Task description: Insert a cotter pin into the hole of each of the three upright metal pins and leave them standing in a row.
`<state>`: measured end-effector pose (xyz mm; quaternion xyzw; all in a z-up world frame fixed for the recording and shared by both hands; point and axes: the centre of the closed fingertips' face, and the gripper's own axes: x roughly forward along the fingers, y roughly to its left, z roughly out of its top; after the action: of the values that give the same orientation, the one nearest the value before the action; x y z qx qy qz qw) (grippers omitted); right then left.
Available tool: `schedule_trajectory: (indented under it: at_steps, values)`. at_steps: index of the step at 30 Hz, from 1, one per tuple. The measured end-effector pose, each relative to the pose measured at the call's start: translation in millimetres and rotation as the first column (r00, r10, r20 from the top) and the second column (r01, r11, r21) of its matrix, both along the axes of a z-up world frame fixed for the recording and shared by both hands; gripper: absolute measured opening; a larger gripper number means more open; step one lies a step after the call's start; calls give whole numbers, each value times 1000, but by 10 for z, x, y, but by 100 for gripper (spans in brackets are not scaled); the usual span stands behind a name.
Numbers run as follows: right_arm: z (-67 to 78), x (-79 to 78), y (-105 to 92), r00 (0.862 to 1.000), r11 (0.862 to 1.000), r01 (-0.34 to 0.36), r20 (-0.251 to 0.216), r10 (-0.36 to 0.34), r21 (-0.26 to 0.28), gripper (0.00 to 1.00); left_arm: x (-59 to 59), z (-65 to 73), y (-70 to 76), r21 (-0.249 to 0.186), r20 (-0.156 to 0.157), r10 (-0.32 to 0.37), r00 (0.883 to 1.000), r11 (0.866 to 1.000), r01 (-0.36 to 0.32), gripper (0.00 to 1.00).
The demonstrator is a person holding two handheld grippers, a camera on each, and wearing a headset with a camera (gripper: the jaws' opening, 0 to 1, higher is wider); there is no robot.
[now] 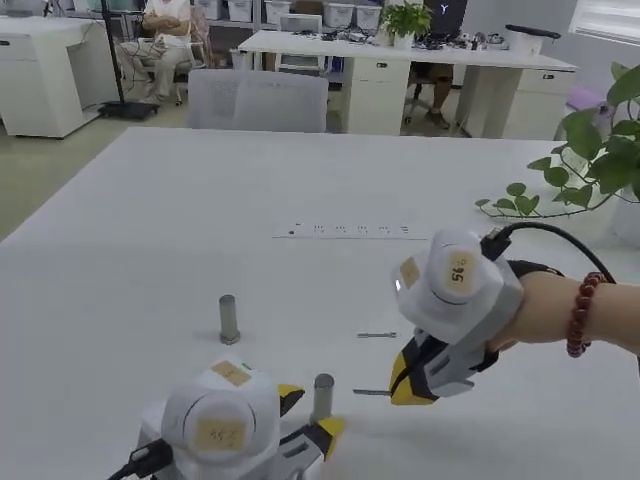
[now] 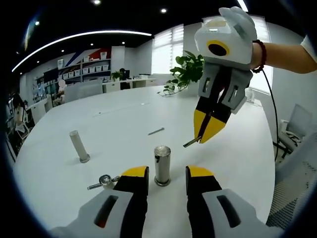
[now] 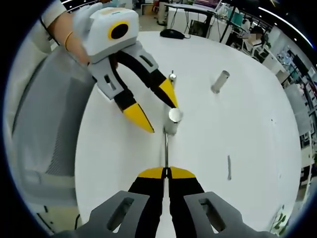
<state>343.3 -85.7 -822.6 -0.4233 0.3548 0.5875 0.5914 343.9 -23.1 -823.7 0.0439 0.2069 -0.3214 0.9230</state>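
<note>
Right up close, at the bottom of the head view, the left gripper (image 1: 312, 412) has its yellow-tipped jaws spread to either side of an upright metal pin (image 1: 323, 395) that stands on the white table (image 1: 150, 250); the left gripper view shows a gap between the pin and each jaw. Just beside the left jaw lies a small silvery piece with a rounded head (image 2: 102, 180), too small to tell what it is. Next, to the right, the right gripper (image 1: 400, 390) has its jaws pressed together on one end of a cotter pin (image 1: 372, 392). The pin is held level, its free end aimed at the upright pin's side and just short of it. Beyond that, a second upright metal pin (image 1: 229, 319) stands alone to the left, and a loose cotter pin (image 1: 377, 334) lies flat near the right gripper. Farther off, a socket strip (image 1: 340, 231) is set into the tabletop and a leafy plant (image 1: 590, 160) hangs over the right edge. Past the table are a grey chair (image 1: 258, 100) and a seated person (image 1: 165, 40)
</note>
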Motion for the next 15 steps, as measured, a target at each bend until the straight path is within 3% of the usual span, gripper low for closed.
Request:
schedule_trajectory:
  at_steps: [10,15]
  values:
    - [-52,71,50,1000,1000,-15,5,15,-18,3,87,-54,-44,-15,-3,36,999,999,-36,23]
    - [-64,95,70,1000,999,-23,3,23,-24,3,131,-84,-51,-3,-2,46,999,999,-46,19]
